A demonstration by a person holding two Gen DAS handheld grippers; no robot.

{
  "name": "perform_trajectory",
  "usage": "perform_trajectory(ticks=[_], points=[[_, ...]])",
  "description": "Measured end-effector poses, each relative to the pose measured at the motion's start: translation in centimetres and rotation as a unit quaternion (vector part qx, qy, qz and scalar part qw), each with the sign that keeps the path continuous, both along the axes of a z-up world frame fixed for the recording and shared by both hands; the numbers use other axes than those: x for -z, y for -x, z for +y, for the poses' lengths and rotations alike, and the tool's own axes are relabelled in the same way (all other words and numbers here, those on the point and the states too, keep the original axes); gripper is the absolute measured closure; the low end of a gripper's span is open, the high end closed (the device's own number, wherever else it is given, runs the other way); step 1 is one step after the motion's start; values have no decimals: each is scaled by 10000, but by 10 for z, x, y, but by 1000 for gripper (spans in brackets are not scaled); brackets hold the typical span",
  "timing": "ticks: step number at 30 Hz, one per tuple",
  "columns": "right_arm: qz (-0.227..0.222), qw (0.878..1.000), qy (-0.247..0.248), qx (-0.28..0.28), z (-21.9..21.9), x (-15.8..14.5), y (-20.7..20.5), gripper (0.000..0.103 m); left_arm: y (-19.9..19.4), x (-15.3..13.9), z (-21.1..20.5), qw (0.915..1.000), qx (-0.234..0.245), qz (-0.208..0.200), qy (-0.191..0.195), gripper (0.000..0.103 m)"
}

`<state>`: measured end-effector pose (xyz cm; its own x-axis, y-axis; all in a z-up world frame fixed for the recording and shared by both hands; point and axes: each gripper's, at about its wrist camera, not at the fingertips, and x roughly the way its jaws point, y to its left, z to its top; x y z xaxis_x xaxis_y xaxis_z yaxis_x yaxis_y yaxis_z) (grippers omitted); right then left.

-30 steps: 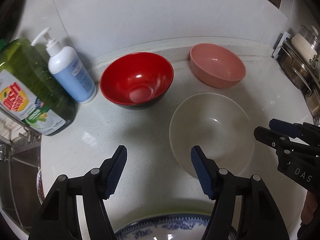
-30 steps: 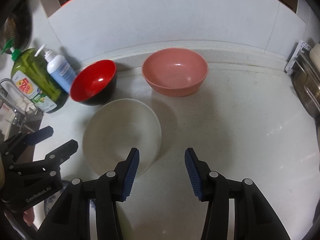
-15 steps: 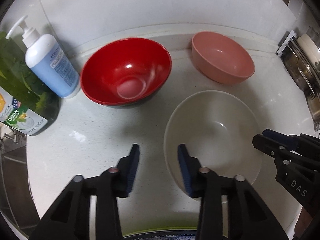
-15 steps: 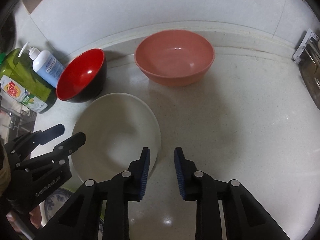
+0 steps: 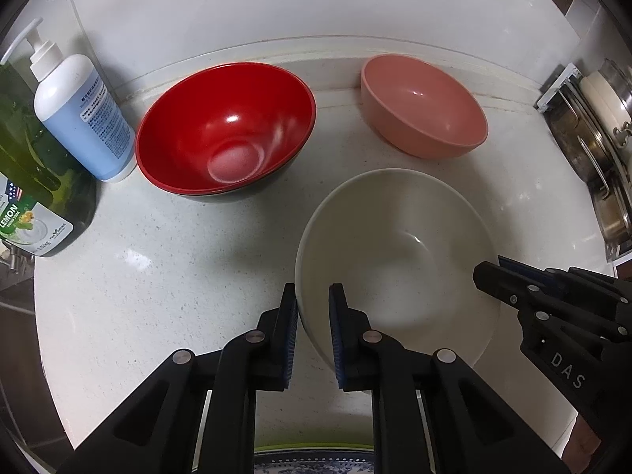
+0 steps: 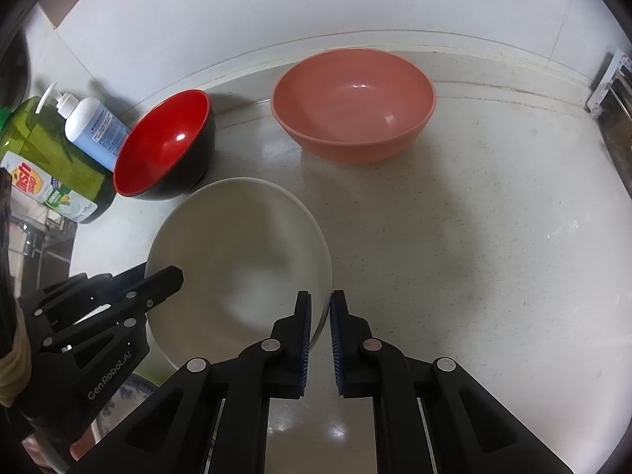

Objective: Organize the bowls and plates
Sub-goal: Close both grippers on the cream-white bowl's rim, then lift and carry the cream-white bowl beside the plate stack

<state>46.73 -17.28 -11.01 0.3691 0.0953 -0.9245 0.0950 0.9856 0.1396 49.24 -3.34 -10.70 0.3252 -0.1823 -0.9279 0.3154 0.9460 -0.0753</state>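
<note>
A white bowl stands on the pale counter, in front of a red bowl and a pink bowl. My left gripper straddles the white bowl's left rim; its jaws are closing, one pad outside the wall and one inside, pressing on it. My right gripper is shut on the opposite rim of the white bowl. Each gripper shows in the other's view: the right gripper and the left gripper. A blue-patterned plate peeks out at the bottom edge.
A white pump bottle and a green dish-soap bottle stand at the left, next to the red bowl. Steel pots sit on a rack at the right. A sink lies beyond the counter's left edge. The wall runs behind the bowls.
Both grippers came down onto the white bowl. Their jaws went from wide apart to narrow, each closing over one side of its rim.
</note>
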Motion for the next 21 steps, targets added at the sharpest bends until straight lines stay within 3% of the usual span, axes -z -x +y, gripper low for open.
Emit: perform_trajectory(ticks=[10, 21], points=[[-116, 9999, 74, 16, -1, -12, 10, 92, 24, -20, -4, 9997, 64, -171, 136, 86], [-283, 9992, 226, 171, -28, -32, 55, 92, 72, -30, -33, 9992, 193, -102, 330, 86]])
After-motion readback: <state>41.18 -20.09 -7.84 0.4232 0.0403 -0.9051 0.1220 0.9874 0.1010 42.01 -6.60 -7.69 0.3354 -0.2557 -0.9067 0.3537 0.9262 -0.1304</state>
